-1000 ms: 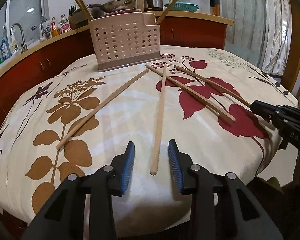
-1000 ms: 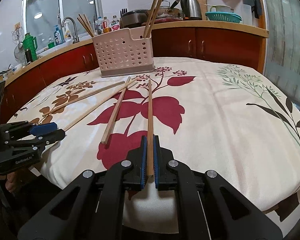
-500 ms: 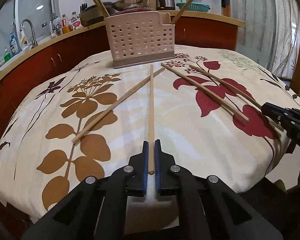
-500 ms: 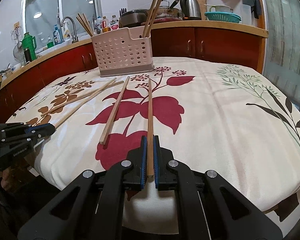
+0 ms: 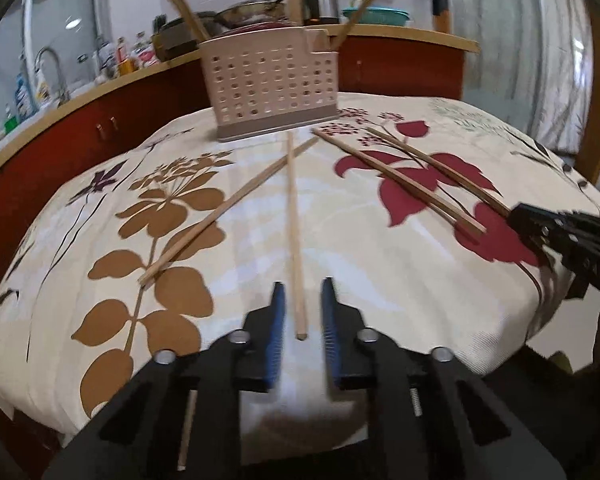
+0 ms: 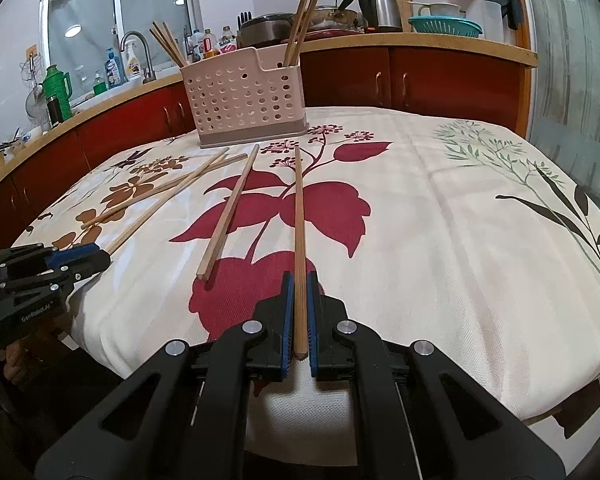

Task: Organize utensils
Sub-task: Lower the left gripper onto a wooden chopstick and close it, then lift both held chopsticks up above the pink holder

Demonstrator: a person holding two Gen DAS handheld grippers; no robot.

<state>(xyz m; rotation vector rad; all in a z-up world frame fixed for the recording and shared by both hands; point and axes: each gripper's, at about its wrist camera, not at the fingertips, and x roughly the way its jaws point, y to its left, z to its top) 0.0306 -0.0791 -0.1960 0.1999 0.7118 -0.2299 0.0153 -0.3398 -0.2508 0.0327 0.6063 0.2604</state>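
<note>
Four chopsticks lie loose on your flowered tablecloth (image 6: 440,216), fanned toward the perforated holder (image 6: 246,98) at its far edge, where others already stand upright. Kitchen counters (image 6: 440,46) ring the table. Your right gripper (image 6: 298,312) clamps the near end of one chopstick (image 6: 299,220), ready to lift. Your left gripper (image 5: 302,312) straddles another chopstick (image 5: 294,216), blue pads (image 5: 278,312) apart, not gripping.

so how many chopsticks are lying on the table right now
4. One lies between the open left tongs, one angled to its left, one loose mid-table, one clamped in the right tongs. More stand in the basket.
</note>
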